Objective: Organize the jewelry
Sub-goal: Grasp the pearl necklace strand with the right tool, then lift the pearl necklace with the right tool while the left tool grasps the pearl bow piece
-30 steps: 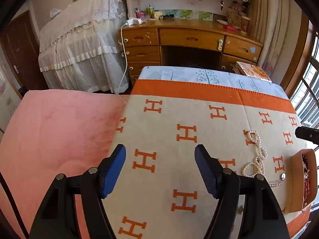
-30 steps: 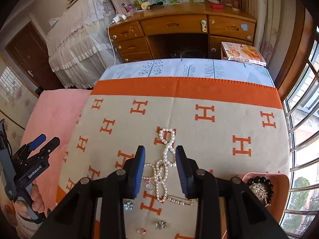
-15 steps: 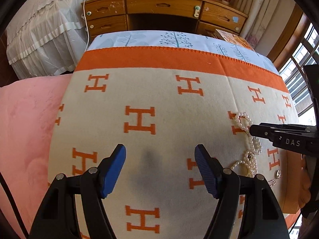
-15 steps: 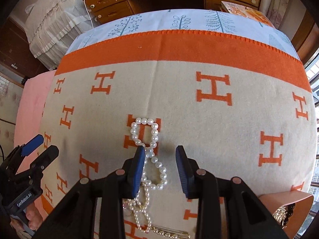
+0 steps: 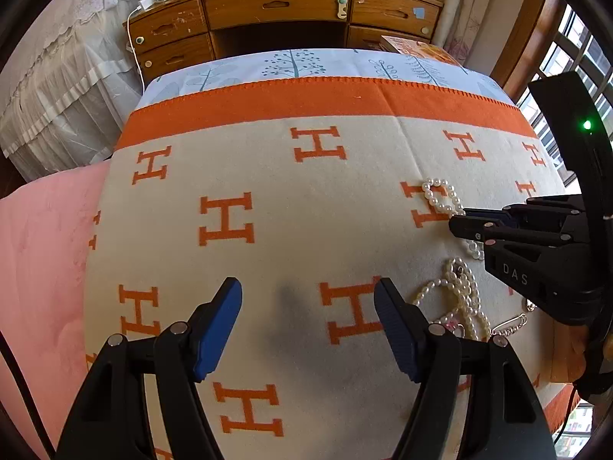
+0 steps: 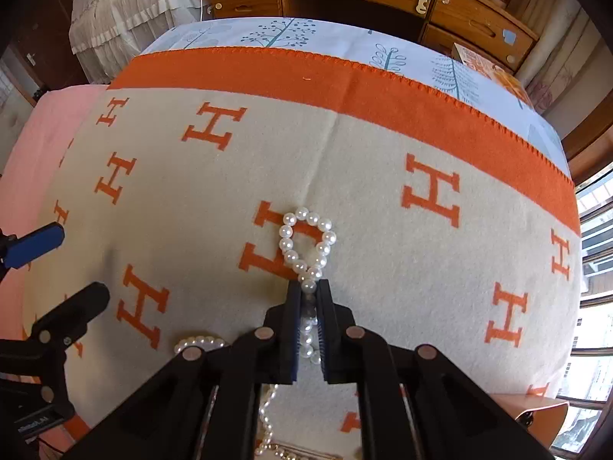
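A white pearl necklace (image 6: 306,241) lies on a cream blanket with orange H marks (image 6: 345,161). My right gripper (image 6: 308,287) is shut on the necklace just below its far loop, low at the blanket. In the left wrist view the right gripper (image 5: 458,219) reaches in from the right over the pearl necklace (image 5: 440,195). More pearl strands (image 5: 463,295) and a gold pin (image 5: 509,324) lie nearer. My left gripper (image 5: 308,326) is open and empty above the blanket, left of the pearls.
An orange-brown jewelry box (image 6: 536,412) sits at the right near the blanket's front. A pink cover (image 5: 42,268) lies to the left. A wooden desk with drawers (image 5: 283,7) stands behind the bed. Windows are at the right.
My right gripper has moved forward and down and closed on the pearl necklace. My left gripper has moved forward over the blanket, still open.
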`<state>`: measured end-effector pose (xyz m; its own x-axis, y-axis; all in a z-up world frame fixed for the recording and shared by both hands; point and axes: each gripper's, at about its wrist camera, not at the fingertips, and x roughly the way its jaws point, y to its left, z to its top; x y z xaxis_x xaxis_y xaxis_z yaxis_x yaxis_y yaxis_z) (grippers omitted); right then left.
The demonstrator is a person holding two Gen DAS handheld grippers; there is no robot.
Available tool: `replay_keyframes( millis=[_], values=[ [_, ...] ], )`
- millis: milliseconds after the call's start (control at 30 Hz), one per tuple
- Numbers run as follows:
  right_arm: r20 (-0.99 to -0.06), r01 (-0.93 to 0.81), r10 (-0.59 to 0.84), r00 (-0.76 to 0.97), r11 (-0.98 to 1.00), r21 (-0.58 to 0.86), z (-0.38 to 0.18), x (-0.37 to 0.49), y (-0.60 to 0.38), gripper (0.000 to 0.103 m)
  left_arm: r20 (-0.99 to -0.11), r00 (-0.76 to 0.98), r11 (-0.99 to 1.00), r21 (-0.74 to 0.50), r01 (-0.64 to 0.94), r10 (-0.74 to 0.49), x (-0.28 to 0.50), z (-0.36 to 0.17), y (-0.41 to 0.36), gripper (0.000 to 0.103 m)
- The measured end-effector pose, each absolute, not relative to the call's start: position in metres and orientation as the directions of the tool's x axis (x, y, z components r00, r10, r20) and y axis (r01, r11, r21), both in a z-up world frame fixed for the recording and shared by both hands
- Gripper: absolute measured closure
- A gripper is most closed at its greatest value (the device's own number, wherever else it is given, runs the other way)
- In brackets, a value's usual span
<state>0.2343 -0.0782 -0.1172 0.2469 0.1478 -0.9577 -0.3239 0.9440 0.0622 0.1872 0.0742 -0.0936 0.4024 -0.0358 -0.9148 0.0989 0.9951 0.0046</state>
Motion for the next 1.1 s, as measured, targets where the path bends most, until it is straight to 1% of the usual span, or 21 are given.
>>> replay_keyframes(
  millis=[67, 167, 267, 433, 567, 633, 700, 800, 933, 967, 1033, 1100],
  values=[
    [-0.953, -0.304, 0.178, 0.246, 0.947, 0.098, -0.117, 0.230, -0.086, 0.096, -0.919, 0.392, 0.993, 0.002, 0.115, -0.044, 0.183, -0.094, 0.069, 0.033],
    [-0.932, -0.245, 0.262, 0.251, 0.949, 0.200, -0.110, 0.221, -0.110, 0.096, -0.925, 0.374, 0.987, -0.013, 0.157, -0.072, 0.178, -0.092, 0.058, 0.033],
    [-0.891, -0.180, 0.354, 0.285, 0.933, 0.313, -0.094, 0.208, -0.138, 0.095, -0.931, 0.350, 0.976, -0.027, 0.214, -0.102, 0.176, -0.091, 0.040, 0.033],
    [-0.813, -0.129, 0.448, 0.373, 0.892, 0.433, -0.060, 0.178, -0.185, 0.095, -0.948, 0.284, 0.960, -0.060, 0.273, -0.140, 0.179, -0.095, 0.003, 0.033],
    [-0.756, -0.127, 0.491, 0.432, 0.863, 0.488, -0.038, 0.153, -0.211, 0.095, -0.960, 0.244, 0.960, -0.066, 0.271, -0.136, 0.187, -0.100, -0.024, 0.035],
    [-0.732, -0.132, 0.514, 0.448, 0.848, 0.514, -0.032, 0.141, -0.220, 0.095, -0.968, 0.217, 0.963, -0.065, 0.262, -0.124, 0.191, -0.105, -0.034, 0.042],
    [-0.716, -0.137, 0.524, 0.461, 0.840, 0.526, -0.027, 0.130, -0.227, 0.095, -0.976, 0.189, 0.968, -0.063, 0.244, -0.112, 0.194, -0.109, -0.040, 0.043],
    [-0.701, -0.144, 0.531, 0.477, 0.833, 0.534, -0.025, 0.118, -0.237, 0.095, -0.982, 0.174, 0.975, -0.030, 0.218, -0.069, 0.196, -0.113, -0.047, 0.043],
    [-0.679, -0.156, 0.551, 0.485, 0.818, 0.553, -0.024, 0.105, -0.251, 0.095, -0.987, 0.153, 0.981, -0.024, 0.193, -0.055, 0.198, -0.117, -0.051, 0.044],
    [-0.673, -0.159, 0.556, 0.487, 0.815, 0.558, -0.024, 0.103, -0.254, 0.095, -0.988, 0.148, 0.982, -0.022, 0.187, -0.051, 0.199, -0.119, -0.053, 0.046],
    [-0.662, -0.163, 0.566, 0.490, 0.806, 0.569, -0.025, 0.099, -0.259, 0.095, -0.991, 0.127, 0.984, -0.026, 0.176, -0.049, 0.200, -0.123, -0.056, 0.061],
    [-0.651, -0.164, 0.577, 0.493, 0.796, 0.582, -0.025, 0.096, -0.263, 0.095, -0.993, 0.112, 0.987, -0.024, 0.161, -0.042, 0.202, -0.126, -0.058, 0.066]
  ],
)
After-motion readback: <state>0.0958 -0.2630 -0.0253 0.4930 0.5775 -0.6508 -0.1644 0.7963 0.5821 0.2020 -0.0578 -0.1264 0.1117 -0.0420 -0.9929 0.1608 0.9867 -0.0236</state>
